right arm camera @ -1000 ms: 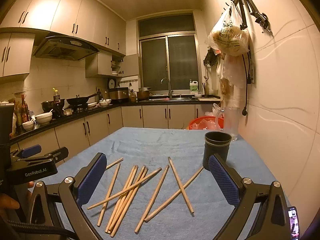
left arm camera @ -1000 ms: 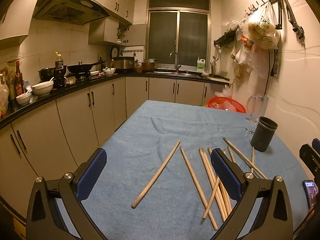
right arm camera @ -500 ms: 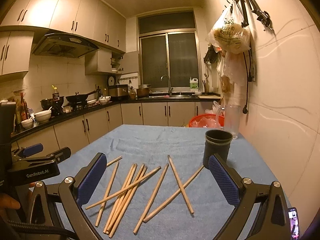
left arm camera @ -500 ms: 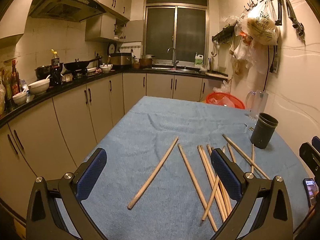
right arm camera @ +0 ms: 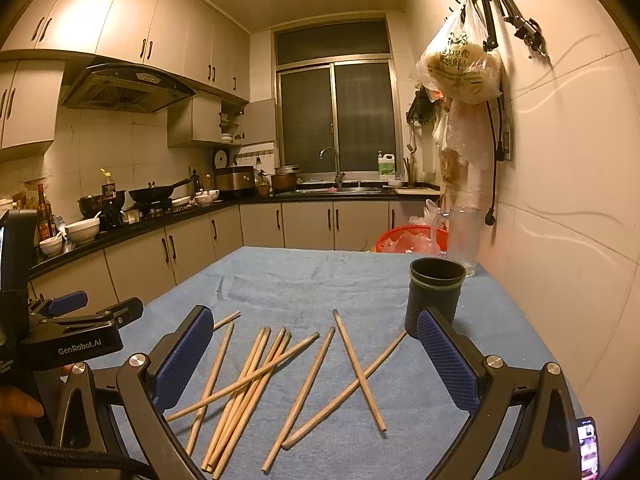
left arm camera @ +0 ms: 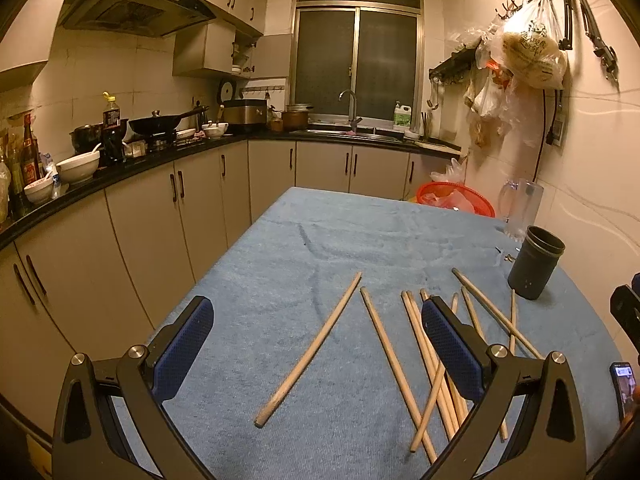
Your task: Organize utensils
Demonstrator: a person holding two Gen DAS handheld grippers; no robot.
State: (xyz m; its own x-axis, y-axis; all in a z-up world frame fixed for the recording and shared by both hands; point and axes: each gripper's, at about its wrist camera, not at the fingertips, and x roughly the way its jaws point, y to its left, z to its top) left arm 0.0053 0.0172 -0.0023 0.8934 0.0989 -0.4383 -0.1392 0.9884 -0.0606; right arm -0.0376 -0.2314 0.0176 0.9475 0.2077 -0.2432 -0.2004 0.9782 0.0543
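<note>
Left gripper (left arm camera: 318, 344) jaws spread wide, nothing between them; hovers above the surface (left arm camera: 328, 240). One lone chopstick (left arm camera: 311, 350) lies in the gap between the jaws on the blue cloth, a second chopstick (left arm camera: 394, 364) just to its right. The main chopsticks pile (left arm camera: 448, 364) sits under and behind the right finger, partly hidden.

Right gripper (right arm camera: 312, 354) jaws also wide apart and empty, above the surface. Chopsticks (right arm camera: 248, 384) are scattered between its fingers, several bunched and crossing at left, two forming an X (right arm camera: 360, 376) at right. Dark cup (right arm camera: 435, 294) stands upright just behind the right finger, apart from the sticks. Left gripper visible at the left edge of the right wrist view.

Surface is a table covered with a blue towel, against a tiled wall. Kitchen room: cabinets, range hood (left arm camera: 132, 6), wok on stove, sink under dark window (right arm camera: 336, 114), hanging plastic bags (right arm camera: 460, 68), glass pitcher (right arm camera: 462, 240), red basket (right arm camera: 412, 240).

Count: about eleven chopsticks in the right wrist view, exact number unclear in the bundle; one cup; one pitcher.
</note>
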